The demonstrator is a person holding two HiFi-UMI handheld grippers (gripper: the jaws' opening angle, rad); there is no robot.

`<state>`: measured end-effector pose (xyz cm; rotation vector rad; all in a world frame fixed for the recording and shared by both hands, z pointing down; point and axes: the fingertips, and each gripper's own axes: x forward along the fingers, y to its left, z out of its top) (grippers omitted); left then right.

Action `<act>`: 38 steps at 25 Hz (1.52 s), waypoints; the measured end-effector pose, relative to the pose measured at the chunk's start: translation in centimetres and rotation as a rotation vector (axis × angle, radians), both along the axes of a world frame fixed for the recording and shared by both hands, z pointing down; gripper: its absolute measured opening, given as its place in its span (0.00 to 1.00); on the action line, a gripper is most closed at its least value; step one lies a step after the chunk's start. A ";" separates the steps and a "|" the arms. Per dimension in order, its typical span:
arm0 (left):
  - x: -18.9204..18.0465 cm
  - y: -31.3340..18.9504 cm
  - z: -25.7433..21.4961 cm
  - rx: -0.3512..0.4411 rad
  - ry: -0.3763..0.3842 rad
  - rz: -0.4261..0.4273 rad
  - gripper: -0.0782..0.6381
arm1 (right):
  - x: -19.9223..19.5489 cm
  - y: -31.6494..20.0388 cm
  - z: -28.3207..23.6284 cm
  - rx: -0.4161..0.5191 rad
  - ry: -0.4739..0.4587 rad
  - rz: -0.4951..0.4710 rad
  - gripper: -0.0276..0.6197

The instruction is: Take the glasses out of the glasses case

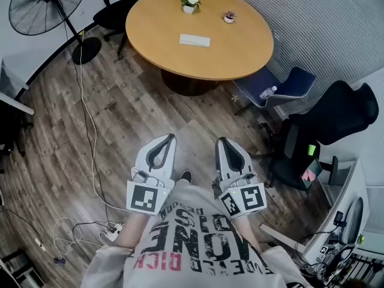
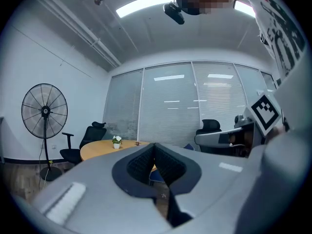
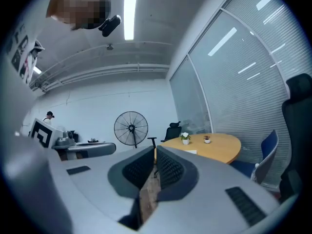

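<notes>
A white glasses case [image 1: 195, 40] lies closed on the round wooden table [image 1: 240, 47] across the room; the right gripper view shows the case [image 3: 191, 151] as a small white strip on the table's near side. No glasses are visible. My left gripper [image 1: 170, 138] and right gripper [image 1: 222, 141] hang side by side close to my body, over the wooden floor and well short of the table. Both point level toward the table. In the gripper views the left gripper [image 2: 155, 145] and right gripper [image 3: 155, 149] have their pads closed together with nothing between them.
A potted white flower [image 1: 190, 3] and a smaller pot [image 1: 229, 17] stand on the table. A standing fan [image 1: 48, 5] is at the far left. A blue chair [image 1: 288, 86] with a bottle and a black office chair [image 1: 336, 119] are on the right. Cables [image 1: 84, 227] trail over the floor.
</notes>
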<state>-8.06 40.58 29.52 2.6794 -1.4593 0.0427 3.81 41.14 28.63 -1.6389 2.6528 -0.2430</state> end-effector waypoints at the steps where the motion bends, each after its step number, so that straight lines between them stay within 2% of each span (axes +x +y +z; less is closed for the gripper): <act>1: 0.0 0.1 -0.1 0.002 0.000 0.001 0.13 | 0.0 0.1 -0.1 0.003 0.001 0.000 0.08; 17: 3.0 -0.4 0.0 0.013 -0.021 0.019 0.13 | 2.6 -0.1 -0.1 0.019 0.005 -0.004 0.08; 21: 4.1 -0.5 0.6 0.002 -0.044 0.031 0.13 | 2.9 -0.2 0.3 0.011 0.013 -0.014 0.08; 26: 4.3 -0.9 1.0 -0.018 -0.039 0.033 0.17 | 3.0 -0.5 0.5 0.000 0.000 -0.015 0.08; 28: 4.1 -1.5 1.0 -0.022 -0.036 0.027 0.20 | 3.1 -1.0 0.5 -0.003 -0.003 -0.012 0.08; 33: 3.2 -3.6 1.4 -0.031 -0.025 0.020 0.20 | 2.7 -2.8 0.8 -0.011 -0.003 -0.002 0.08; 38: 2.2 -7.7 1.9 -0.041 -0.019 0.031 0.20 | 1.9 -6.6 1.0 -0.017 -0.001 0.017 0.08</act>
